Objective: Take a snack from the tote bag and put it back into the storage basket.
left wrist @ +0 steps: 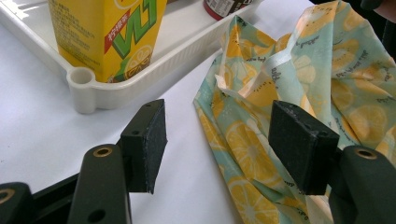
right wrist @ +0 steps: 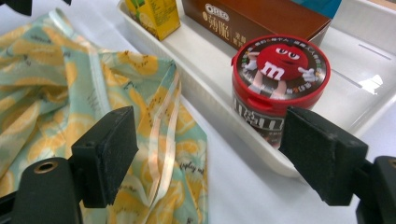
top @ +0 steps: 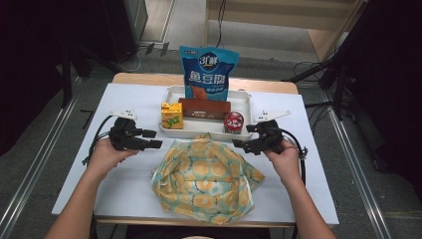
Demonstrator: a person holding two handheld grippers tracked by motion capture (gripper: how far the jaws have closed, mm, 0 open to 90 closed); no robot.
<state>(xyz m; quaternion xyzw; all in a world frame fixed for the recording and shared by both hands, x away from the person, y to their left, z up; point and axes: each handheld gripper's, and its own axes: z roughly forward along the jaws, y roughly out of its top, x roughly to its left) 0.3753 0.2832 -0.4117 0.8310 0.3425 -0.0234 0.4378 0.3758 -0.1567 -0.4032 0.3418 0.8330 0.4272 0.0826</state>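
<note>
A lemon-print cloth bag point(top: 206, 177) lies crumpled on the white table in front of a white tray point(top: 199, 130). The tray holds a yellow juice carton point(top: 171, 115), a brown Oreo box point(top: 204, 108), a red M&M's tub point(top: 234, 122) and a tall blue snack pouch point(top: 208, 72). My left gripper point(top: 152, 139) hovers at the bag's upper left corner, open, jaws wide with nothing gripped point(left wrist: 224, 140); the bag's edge point(left wrist: 299, 70) lies just beyond them. My right gripper point(top: 244, 136) sits at the bag's upper right, also open point(right wrist: 212, 154), facing the tub point(right wrist: 278, 77) and the bag point(right wrist: 56, 102).
The tray's near rim point(left wrist: 93, 91) stands close to both grippers, with the carton point(left wrist: 102, 32) in its left corner. White table surface stretches left of the left hand and right of the right hand. Cables trail from both grippers.
</note>
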